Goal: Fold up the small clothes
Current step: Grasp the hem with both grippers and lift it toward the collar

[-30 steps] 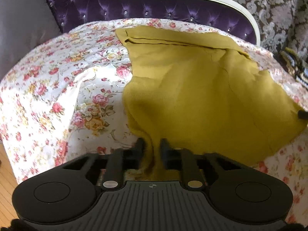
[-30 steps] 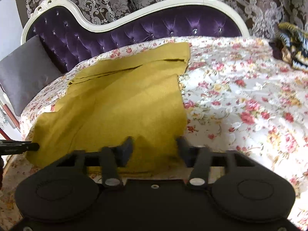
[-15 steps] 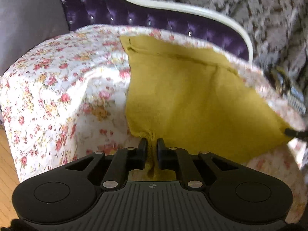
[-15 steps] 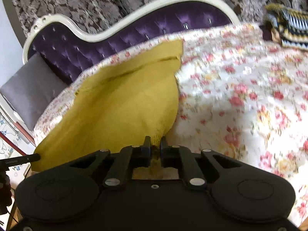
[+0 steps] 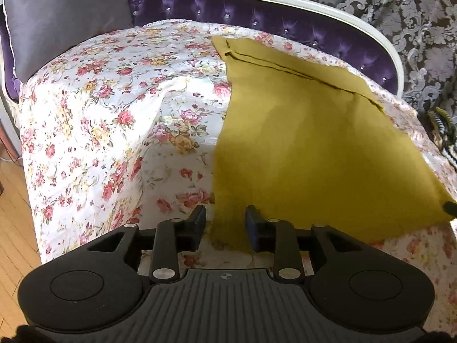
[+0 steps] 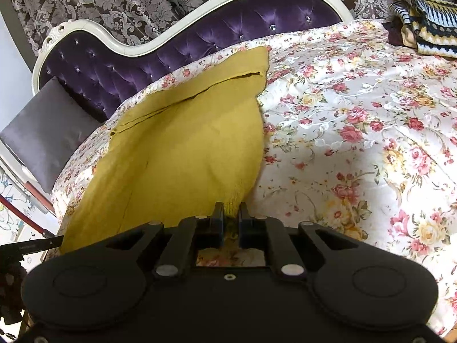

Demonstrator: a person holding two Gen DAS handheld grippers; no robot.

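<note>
- Cloth (image 5: 314,148): mustard piece spread on the flowered bedspread (image 5: 114,108).
- Left gripper (image 5: 225,223): jaws just opened, apart, one cloth corner between them unpinched.
- Right gripper (image 6: 230,220): clamped on the other corner.

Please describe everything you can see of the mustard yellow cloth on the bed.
The mustard yellow knit cloth lies spread on the floral bedspread, folded, with a layered edge toward the purple headboard. The right gripper pinches its near right corner. The left gripper straddles the near left corner; its jaws have just been opening, and no longer press it.
</note>
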